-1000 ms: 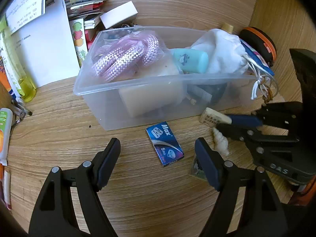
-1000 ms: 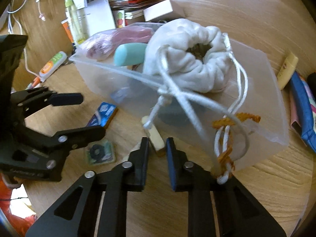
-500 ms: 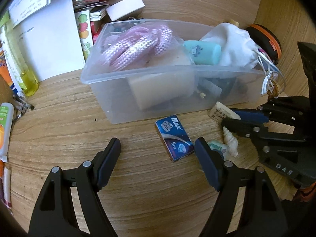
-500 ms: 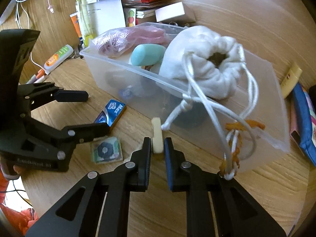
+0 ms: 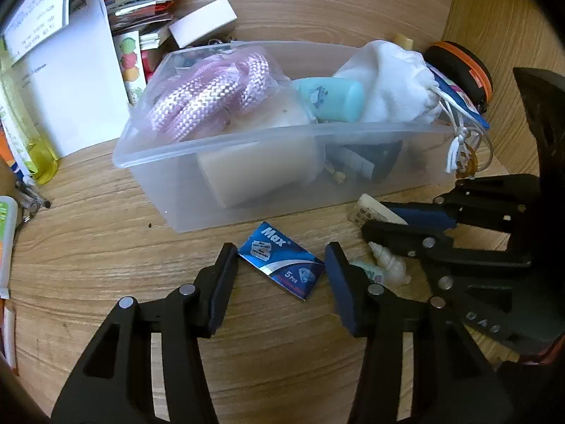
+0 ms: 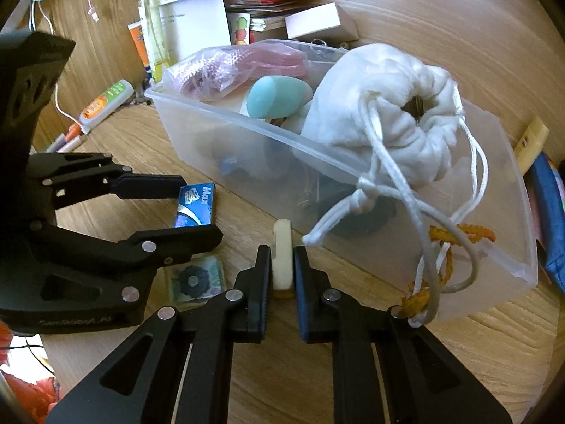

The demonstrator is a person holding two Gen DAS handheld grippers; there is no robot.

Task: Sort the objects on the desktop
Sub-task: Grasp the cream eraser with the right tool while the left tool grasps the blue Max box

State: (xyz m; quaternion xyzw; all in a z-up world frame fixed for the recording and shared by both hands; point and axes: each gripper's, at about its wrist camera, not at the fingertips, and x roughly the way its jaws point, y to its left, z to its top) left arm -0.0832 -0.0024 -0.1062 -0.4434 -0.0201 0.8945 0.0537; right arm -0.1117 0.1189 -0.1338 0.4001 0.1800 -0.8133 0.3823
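Where the wood-grain desk (image 5: 106,247) meets clutter, a clear plastic bin (image 5: 268,162) holds pink rope (image 5: 208,92), a teal bottle (image 5: 332,100) and a white drawstring pouch (image 6: 392,120). At six o'clock from the bin, the left gripper (image 5: 280,268) is closing around the blue Max box (image 5: 282,265); its pads are not yet pressing. The right gripper (image 6: 282,265) pinches a cream eraser (image 6: 282,258) beside a seashell (image 5: 388,265).

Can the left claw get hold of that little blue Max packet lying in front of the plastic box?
Probably yes. The left claw already straddles the blue Max packet, its jaws closing with nothing lying between them and it. The clear box behind and the right claw, shut on a cream eraser, stand clear.
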